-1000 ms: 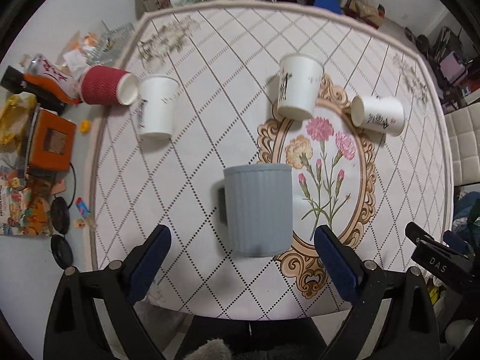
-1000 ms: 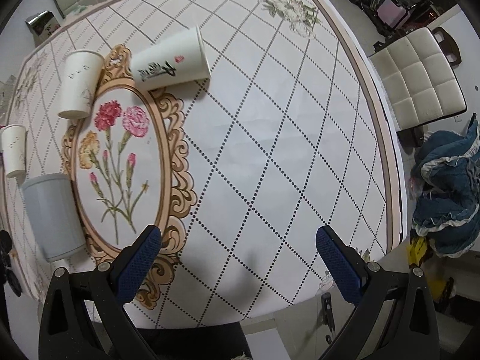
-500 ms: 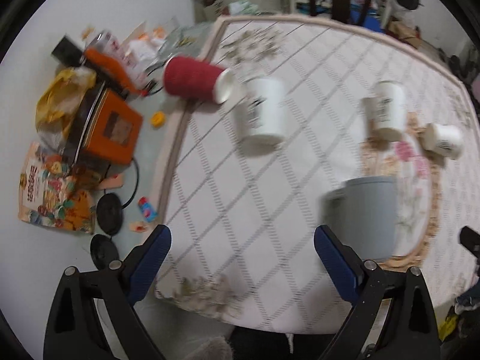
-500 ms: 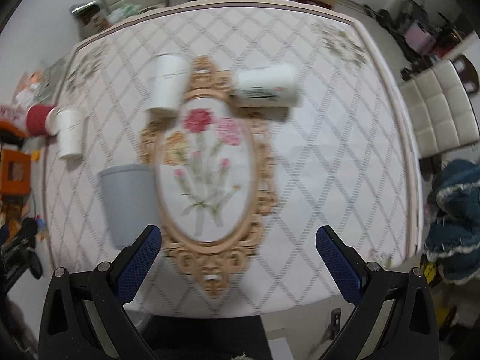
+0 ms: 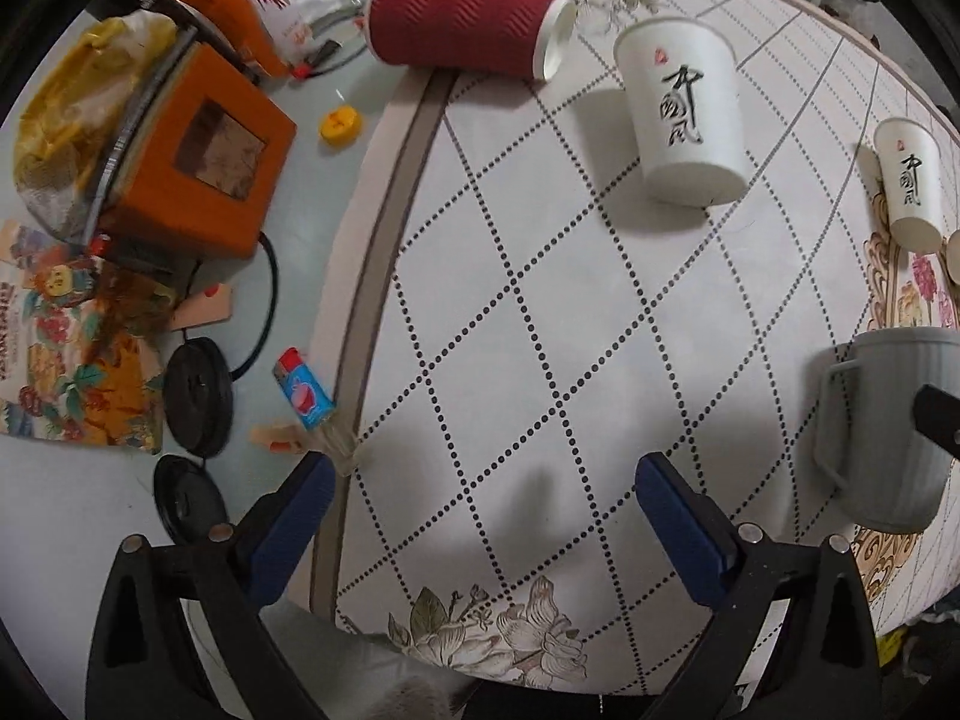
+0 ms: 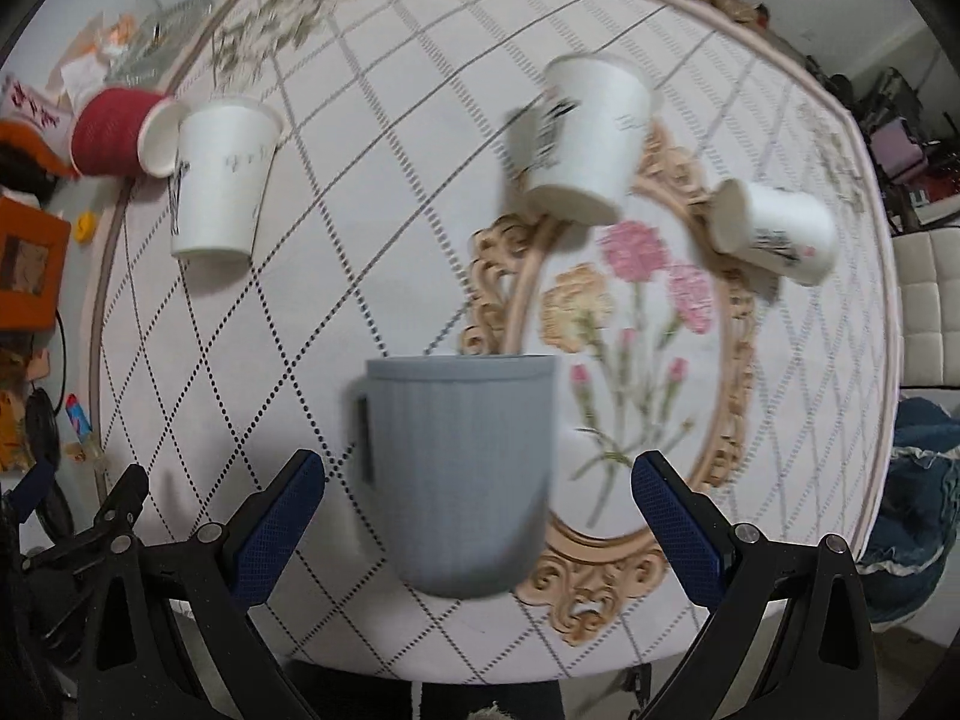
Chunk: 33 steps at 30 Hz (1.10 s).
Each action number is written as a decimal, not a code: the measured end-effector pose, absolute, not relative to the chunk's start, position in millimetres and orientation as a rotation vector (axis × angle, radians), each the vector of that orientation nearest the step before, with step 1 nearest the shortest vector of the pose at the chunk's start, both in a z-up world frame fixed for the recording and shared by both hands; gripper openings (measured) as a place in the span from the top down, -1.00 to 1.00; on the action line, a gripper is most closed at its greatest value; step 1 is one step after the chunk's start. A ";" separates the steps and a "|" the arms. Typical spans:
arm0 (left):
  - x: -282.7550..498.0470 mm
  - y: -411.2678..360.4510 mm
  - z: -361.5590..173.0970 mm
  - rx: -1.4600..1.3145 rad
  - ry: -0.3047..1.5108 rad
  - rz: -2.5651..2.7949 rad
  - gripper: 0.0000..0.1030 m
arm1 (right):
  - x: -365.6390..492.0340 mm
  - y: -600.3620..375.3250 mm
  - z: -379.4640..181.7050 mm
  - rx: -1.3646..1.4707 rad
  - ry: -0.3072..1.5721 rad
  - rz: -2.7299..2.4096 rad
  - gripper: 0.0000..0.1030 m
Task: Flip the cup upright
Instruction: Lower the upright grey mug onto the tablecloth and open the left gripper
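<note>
A grey ribbed mug [image 6: 459, 471] with its handle on the left stands on the table mat between my right gripper's [image 6: 478, 492] open fingers, close in front; it also shows at the right edge of the left wrist view [image 5: 885, 426]. A red ribbed cup [image 5: 462, 21] lies on its side at the mat's far left edge, also in the right wrist view [image 6: 114, 132]. A white paper cup [image 6: 774, 231] lies on its side at the right. Two white paper cups [image 6: 222, 177] [image 6: 585, 138] stand on the mat. My left gripper [image 5: 480, 513] is open and empty over the mat's left edge.
Left of the mat [image 5: 540, 300] lie an orange box [image 5: 192, 156], a yellow bag [image 5: 66, 114], black lids [image 5: 198, 396], a small blue can [image 5: 303, 390] and a cable. A white chair [image 6: 927, 306] and a blue cloth heap [image 6: 918, 498] are to the right.
My left gripper has swung left, from over the grey mug to the mat's left edge. My right gripper has swung left and now has the grey mug between its fingers.
</note>
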State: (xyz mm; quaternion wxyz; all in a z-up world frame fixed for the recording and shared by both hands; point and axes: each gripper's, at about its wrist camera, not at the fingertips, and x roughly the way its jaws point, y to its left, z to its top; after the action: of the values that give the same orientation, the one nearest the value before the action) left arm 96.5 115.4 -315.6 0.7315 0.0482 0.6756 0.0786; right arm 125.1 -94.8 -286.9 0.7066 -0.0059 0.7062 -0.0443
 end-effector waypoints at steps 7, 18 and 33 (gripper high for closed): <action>102.3 112.1 -323.5 0.120 1.500 0.134 -0.98 | 130.4 -97.5 -325.5 0.013 1.680 -0.116 -0.71; 104.7 94.6 -324.5 0.126 1.542 0.069 -0.98 | 115.0 -127.6 -321.4 0.188 1.605 -0.076 -0.63; 138.9 68.3 -342.3 0.069 1.577 0.068 -0.98 | 109.6 -151.3 -275.5 0.230 1.051 -0.134 -0.63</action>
State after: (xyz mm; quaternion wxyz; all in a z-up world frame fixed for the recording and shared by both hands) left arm 138.9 68.3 -342.3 0.7038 0.0309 0.7091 0.0305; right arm 109.6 -151.3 -275.5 0.8566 0.1094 0.5002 -0.0635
